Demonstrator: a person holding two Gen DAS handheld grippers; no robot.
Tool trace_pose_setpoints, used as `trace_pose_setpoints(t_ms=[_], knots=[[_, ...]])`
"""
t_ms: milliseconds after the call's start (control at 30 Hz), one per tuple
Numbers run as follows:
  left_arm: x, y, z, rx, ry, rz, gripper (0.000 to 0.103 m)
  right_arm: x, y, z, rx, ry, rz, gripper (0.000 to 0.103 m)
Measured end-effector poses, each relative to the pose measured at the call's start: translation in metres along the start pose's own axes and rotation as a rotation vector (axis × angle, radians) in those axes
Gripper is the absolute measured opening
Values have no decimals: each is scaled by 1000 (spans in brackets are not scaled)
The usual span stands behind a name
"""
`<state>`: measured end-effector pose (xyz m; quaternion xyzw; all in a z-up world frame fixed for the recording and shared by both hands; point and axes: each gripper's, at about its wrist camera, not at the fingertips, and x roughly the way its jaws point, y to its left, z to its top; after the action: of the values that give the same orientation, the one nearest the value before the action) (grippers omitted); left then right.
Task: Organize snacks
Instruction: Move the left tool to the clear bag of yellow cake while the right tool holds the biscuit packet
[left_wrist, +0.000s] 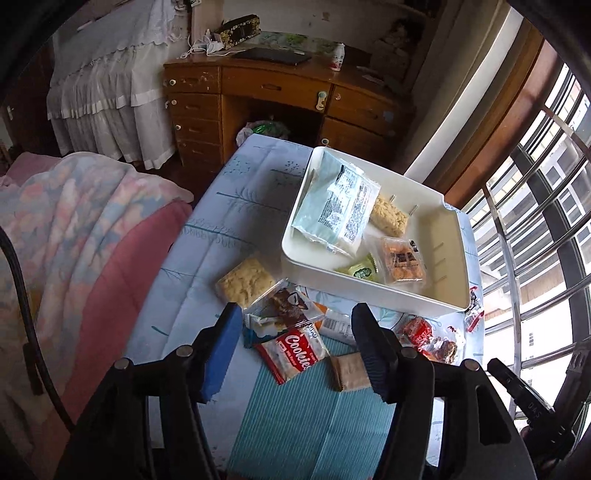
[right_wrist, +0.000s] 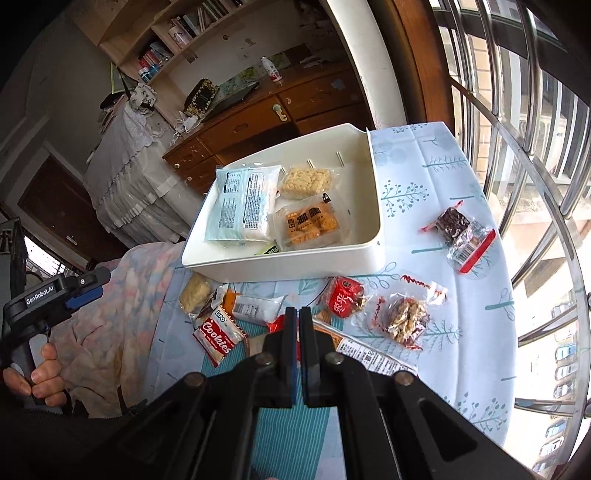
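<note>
Here the white rectangular plastic bin (right_wrist: 295, 262) stands at the far side of the bench (right_wrist: 424, 177), which is covered with a pale blue cloth printed with trees, and it already holds a large pale blue flat packet (right_wrist: 243, 206), a yellow puffed-rice bar (right_wrist: 304, 182), a clear bag of orange biscuits (right_wrist: 312, 225) and a small green sachet (left_wrist: 360, 271); probably these lie flat so more can go beside them. The other snacks wait loose in front of the bin: a red and white "Cookies" packet (left_wrist: 295, 352), a pale crumbly square in clear wrap (left_wrist: 245, 282), a red square packet with Chinese characters (right_wrist: 345, 297), a clear bag of brown nut pieces (right_wrist: 404, 319) and, well apart, a dark cake in red-edged wrap (right_wrist: 461, 230). The left tongs (left_wrist: 291, 343) hang wide open and empty above the Cookies packet, I think to take it next. The right tongs (right_wrist: 298, 332) are closed with nothing clearly between them
</note>
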<state>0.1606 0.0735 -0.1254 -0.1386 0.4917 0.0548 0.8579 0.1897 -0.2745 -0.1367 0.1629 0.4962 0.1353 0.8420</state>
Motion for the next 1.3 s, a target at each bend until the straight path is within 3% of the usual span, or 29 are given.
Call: trace_pose_setpoints(t_ms=[100,267,500,833,967,1133,1300], knots=[[1,4,-3,17,6,32,65,0,-5,-4,36,20,14,2],[9,10,-2,39,31,52,67,1,-12,-11,94,45,26,21],[32,13,7,126,76,66,68,7,-20,-16,200,79,9,24],[79,29,29,258,180,40,76,18,-26,-32,440,113,-70,37],[101,35,34,329,232,55,77,23,-30,-41,557,115,-102,50],[126,45,38,395,289,31,77,27,-33,-52,705,107,-122,53],[148,50,40,458,321,12,77,33,-34,-61,822,88,-150,73]])
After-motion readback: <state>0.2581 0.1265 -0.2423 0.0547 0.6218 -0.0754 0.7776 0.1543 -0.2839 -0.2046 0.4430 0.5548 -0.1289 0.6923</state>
